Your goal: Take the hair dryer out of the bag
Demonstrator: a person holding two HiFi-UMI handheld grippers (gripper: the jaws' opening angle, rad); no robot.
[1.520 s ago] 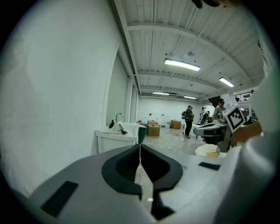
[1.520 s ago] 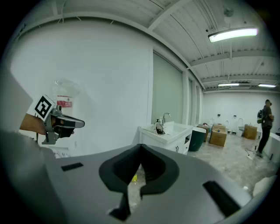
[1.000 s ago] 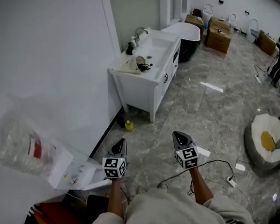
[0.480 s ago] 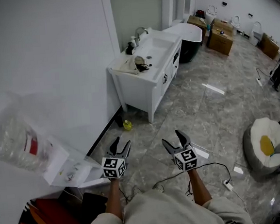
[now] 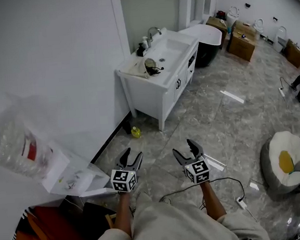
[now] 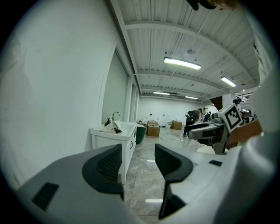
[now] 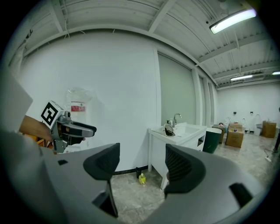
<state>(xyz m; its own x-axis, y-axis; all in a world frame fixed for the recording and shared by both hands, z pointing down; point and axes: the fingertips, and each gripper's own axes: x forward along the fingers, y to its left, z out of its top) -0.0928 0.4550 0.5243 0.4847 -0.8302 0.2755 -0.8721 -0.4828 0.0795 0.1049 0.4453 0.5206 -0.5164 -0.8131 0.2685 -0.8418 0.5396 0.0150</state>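
On the white sink cabinet by the wall lies a pale bag, and beside it a tan rounded thing with a black cord; I cannot tell whether it is the hair dryer. Both grippers hover over the marble floor, well short of the cabinet. The left gripper has nothing between its jaws, which are opening. The right gripper is open and empty. The left gripper view looks past its jaws to the cabinet. In the right gripper view the cabinet stands ahead.
A yellow bottle stands on the floor at the cabinet's foot. A clear plastic bag hangs on the wall at left. A cable with a power strip lies by my feet. A beanbag is at right, cardboard boxes far back.
Both grippers went from shut to open. They have moved slightly forward and down toward the cabinet.
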